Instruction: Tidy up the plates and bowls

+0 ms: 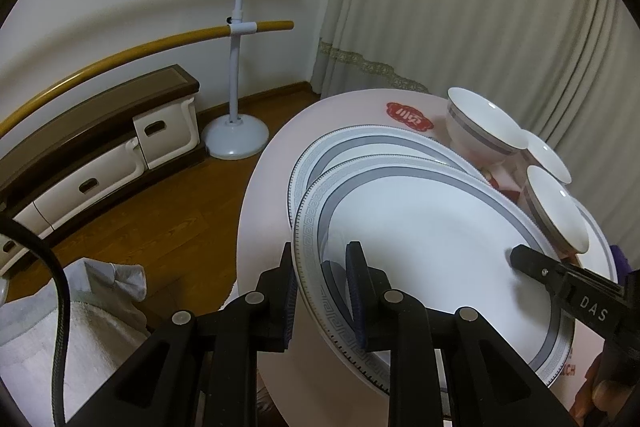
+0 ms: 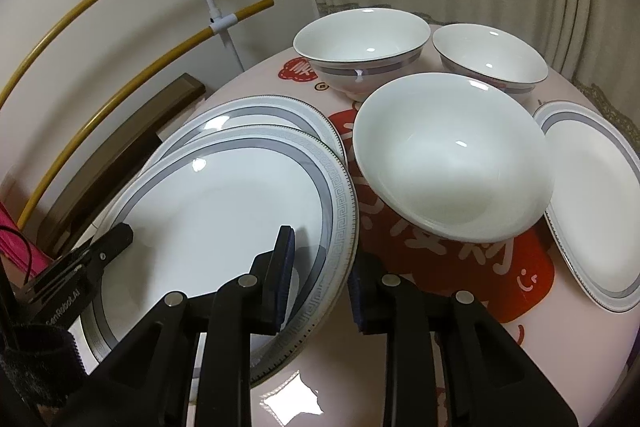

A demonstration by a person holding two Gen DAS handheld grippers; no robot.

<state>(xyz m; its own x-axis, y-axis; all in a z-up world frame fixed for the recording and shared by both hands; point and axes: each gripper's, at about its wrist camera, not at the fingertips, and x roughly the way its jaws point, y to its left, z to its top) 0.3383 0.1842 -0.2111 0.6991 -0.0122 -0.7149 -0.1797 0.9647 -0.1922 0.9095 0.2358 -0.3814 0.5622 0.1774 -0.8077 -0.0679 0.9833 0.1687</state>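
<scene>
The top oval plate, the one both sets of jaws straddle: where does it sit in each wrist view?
Left wrist: top oval plate fills the lower centre and right, near-left rim between the jaws.
Right wrist: it lies lower left, right rim between the jaws.
Shared landmark: the yellow-barred white stand, upper left in both.

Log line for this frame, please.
left gripper: shut on top plate rim | right gripper: straddles opposite rim, grip unclear | top plate: on second plate
</scene>
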